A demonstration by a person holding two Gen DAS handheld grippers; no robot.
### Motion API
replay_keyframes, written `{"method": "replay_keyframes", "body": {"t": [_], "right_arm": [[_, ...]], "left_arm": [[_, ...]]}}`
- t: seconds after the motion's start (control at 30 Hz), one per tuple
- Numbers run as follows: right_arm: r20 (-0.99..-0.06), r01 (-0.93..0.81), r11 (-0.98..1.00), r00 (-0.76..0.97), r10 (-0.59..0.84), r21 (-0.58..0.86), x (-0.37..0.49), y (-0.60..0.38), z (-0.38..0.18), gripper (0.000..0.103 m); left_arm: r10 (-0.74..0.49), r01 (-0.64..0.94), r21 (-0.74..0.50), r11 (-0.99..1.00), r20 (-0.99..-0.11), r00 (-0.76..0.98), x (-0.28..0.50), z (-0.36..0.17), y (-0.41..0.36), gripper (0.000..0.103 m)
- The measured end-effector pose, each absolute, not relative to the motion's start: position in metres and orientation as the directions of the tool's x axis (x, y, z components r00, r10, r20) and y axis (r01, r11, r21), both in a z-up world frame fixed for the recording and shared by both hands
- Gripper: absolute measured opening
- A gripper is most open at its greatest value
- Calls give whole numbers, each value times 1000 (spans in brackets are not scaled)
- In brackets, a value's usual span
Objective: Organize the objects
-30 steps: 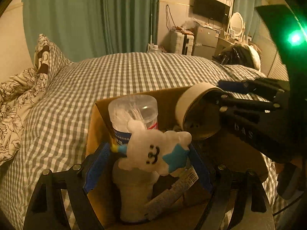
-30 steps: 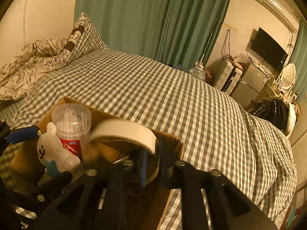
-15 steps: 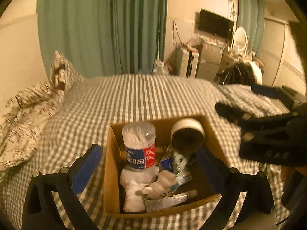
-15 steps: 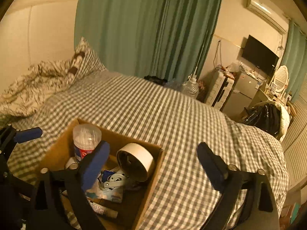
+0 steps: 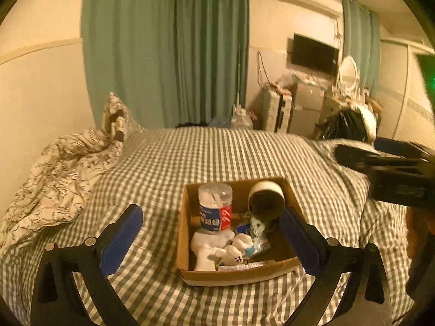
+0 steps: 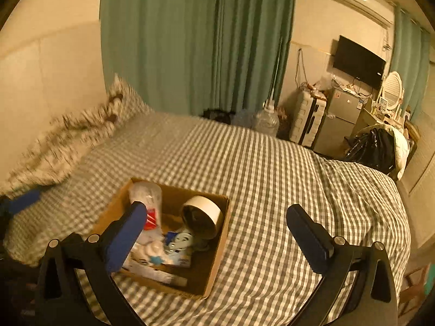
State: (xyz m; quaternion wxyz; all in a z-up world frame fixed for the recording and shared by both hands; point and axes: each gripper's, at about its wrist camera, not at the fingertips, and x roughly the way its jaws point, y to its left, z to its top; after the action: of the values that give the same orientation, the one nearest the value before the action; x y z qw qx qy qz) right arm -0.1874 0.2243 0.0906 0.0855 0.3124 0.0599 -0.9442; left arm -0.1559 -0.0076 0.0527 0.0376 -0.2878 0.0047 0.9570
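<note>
A cardboard box (image 5: 236, 275) sits on the checked bed. Inside stand a clear cotton-swab jar (image 5: 214, 206) with a red and blue label and a tape roll (image 5: 266, 199) on its side at the back right. A white plush toy (image 5: 233, 252) lies near the front beside a white cloth bundle (image 5: 204, 244) and a tube (image 5: 244, 266). My left gripper (image 5: 210, 217) hovers above and in front of the box, open and empty. My right gripper (image 6: 216, 212) is open and empty too, over the box (image 6: 220, 244) and its tape roll (image 6: 202, 213).
The grey checked bedspread (image 6: 272, 176) stretches beyond the box. A crumpled patterned duvet (image 5: 54, 179) and a pillow (image 5: 117, 116) lie at the left. Green curtains (image 5: 168, 49), a white suitcase (image 6: 308, 119), a small fridge (image 6: 337, 116) and a chair with a black bag (image 6: 375, 146) stand behind.
Both grippers have opened and pulled up and back from the box. The left let go of the plush toy and the right let go of the tape roll; both now lie in the box.
</note>
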Motion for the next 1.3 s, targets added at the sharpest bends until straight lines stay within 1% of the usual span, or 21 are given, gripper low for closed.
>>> {"method": "replay_keyframes", "body": {"t": [0.1, 0.2, 0.27, 0.33, 0.4, 0.47, 0.57, 0.63, 0.7, 0.87, 1.03, 1.13, 1.2, 1.3], "right_arm": [[-537, 178, -983, -834, -126, -46, -158, 237, 110, 103], [-447, 143, -989, -887, -115, -29, -116, 253, 125, 103], [-401, 124, -992, -910, -109, -11, -94, 262, 127, 103], [-357, 101, -995, -929, -95, -1, -72, 269, 124, 103], [-304, 76, -997, -950, -74, 7, -50, 276, 116, 103], [-279, 63, -998, -958, -66, 21, -37, 280, 107, 103], [-285, 75, -997, -955, -81, 31, -28, 285, 89, 103], [-302, 64, -998, -951, -64, 10, -29, 286, 79, 103], [-294, 58, -998, -954, -50, -16, -29, 285, 71, 103], [-300, 102, -995, -949, -102, 16, -32, 283, 64, 103], [-301, 80, -997, -951, -72, -15, -35, 280, 61, 103], [-306, 74, -997, -950, -69, -5, -34, 283, 61, 103], [-309, 70, -998, -949, -68, 4, -35, 285, 63, 103], [-310, 71, -997, -948, -76, 27, -35, 287, 64, 103]], "left_arm": [[61, -48, -38, -998, -488, -871, -137, 70, -13, 103], [59, -37, -61, -997, -401, -914, -112, 83, -15, 103], [69, -50, -60, -997, -366, -928, -101, 86, -14, 103], [53, -39, -46, -998, -329, -943, -86, 84, -11, 103], [52, -45, -30, -999, -327, -944, -77, 78, -7, 103], [50, -51, -7, -999, -347, -937, -71, 69, -5, 103], [41, -48, 8, -999, -378, -925, -67, 55, -5, 103], [51, -54, -1, -999, -383, -923, -66, 48, -5, 103], [51, -53, -6, -999, -385, -922, -66, 45, -5, 103], [82, -89, 3, -996, -367, -927, -61, 45, 6, 103], [83, -89, 0, -996, -368, -926, -58, 46, 7, 103], [83, -78, -30, -997, -360, -929, -57, 45, 3, 103], [92, -81, -45, -996, -369, -925, -57, 45, 1, 103], [86, -76, -43, -996, -374, -924, -58, 44, 1, 103]]}}
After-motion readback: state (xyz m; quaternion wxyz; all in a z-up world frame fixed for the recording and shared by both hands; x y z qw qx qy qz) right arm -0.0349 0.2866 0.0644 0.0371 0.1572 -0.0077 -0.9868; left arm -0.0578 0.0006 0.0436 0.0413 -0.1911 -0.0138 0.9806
